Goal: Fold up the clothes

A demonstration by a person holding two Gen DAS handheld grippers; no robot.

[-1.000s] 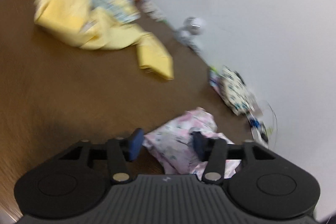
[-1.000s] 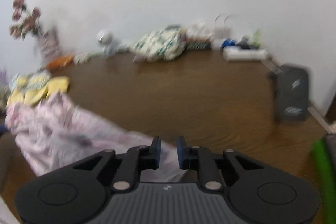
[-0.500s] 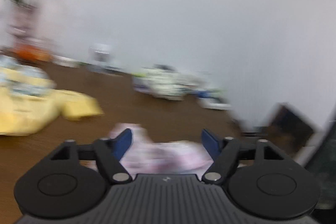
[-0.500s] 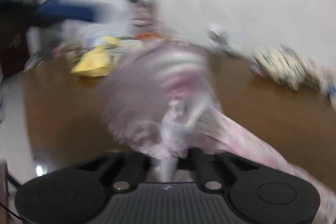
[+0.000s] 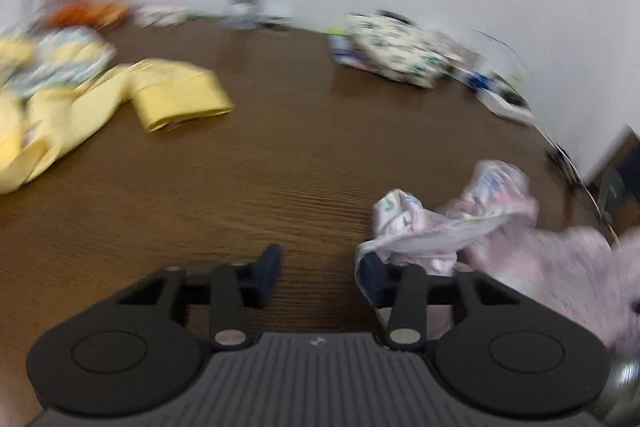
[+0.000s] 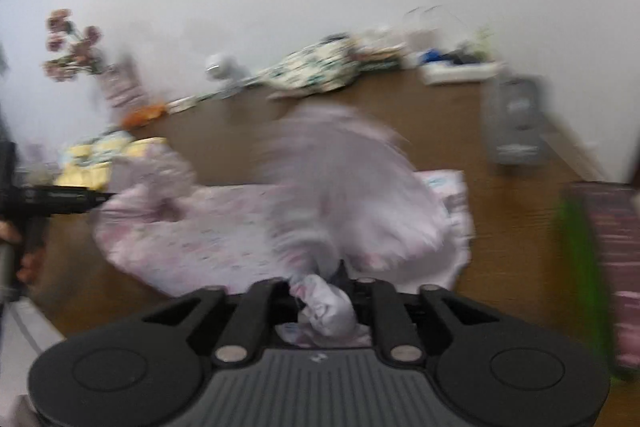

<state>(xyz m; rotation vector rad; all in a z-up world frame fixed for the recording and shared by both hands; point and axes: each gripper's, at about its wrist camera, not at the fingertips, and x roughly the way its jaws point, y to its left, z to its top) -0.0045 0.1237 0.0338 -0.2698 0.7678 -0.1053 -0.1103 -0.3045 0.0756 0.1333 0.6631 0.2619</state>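
1. The left gripper [image 5: 318,273] has its fingers apart and closing; only bare wood lies between them; crumpled cloth touches the outer side of its right finger.
2. The right gripper [image 6: 320,291] holds a bunch of the pink printed cotton garment [image 6: 248,227] between its opening fingers.
3. The garment lies spread on the brown wooden table [image 5: 280,155]; yellow folded clothes [image 5: 176,95] sit well apart.

pink garment [image 6: 344,187] motion-blurred, flowers [image 6: 72,47] fuzzy, far clutter unclear

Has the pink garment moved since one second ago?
Yes. The pink garment, then low left in the right wrist view, now spreads across the brown table.
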